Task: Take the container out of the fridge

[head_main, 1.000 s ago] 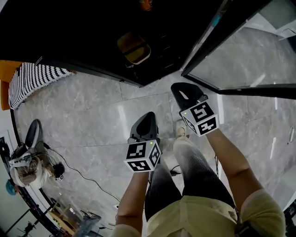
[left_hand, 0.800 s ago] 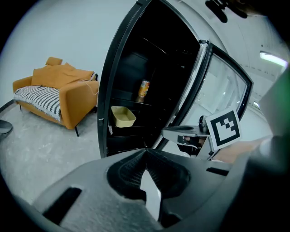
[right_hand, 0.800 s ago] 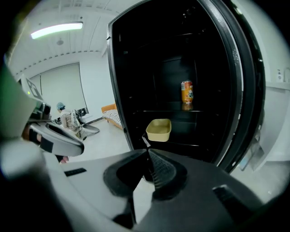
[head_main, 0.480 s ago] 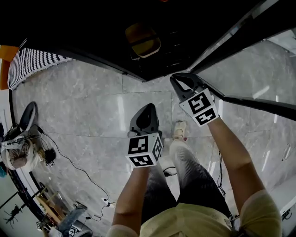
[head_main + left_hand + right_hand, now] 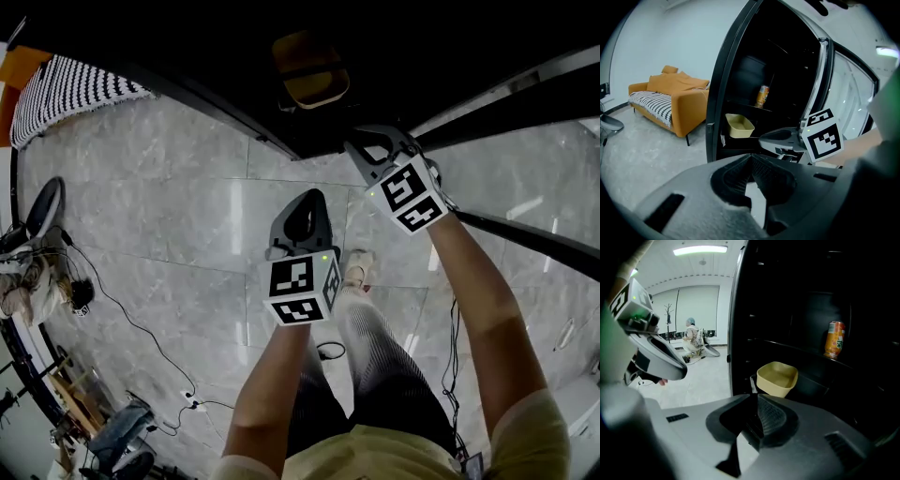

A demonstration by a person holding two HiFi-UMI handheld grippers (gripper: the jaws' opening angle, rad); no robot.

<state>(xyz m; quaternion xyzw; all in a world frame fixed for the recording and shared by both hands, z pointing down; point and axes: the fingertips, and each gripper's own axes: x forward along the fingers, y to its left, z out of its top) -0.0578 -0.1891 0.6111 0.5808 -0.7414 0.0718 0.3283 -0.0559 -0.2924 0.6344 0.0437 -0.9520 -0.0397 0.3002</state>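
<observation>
The fridge [image 5: 234,56] stands open with a dark inside. A pale yellow container [image 5: 309,70] sits on a low shelf near the front edge; it also shows as the container [image 5: 738,125] and the container [image 5: 777,378], empty and upright. My right gripper [image 5: 370,142] is shut on nothing, at the fridge's threshold, just right of and short of the container. My left gripper [image 5: 300,202] is also shut and empty, held lower over the floor. The right gripper [image 5: 787,138] shows in the left gripper view, and the left gripper [image 5: 651,352] in the right gripper view.
An orange can [image 5: 834,339] stands on a higher shelf behind the container. The open fridge door [image 5: 525,103] runs along the right. An orange sofa [image 5: 670,101] with a striped cover is to the left. A person [image 5: 691,336] sits far off among cables on the grey floor [image 5: 187,216].
Both grippers have moved forward toward the open fridge, the right one from over the floor to the threshold. The container has come closer in view. Both pairs of jaws stayed shut.
</observation>
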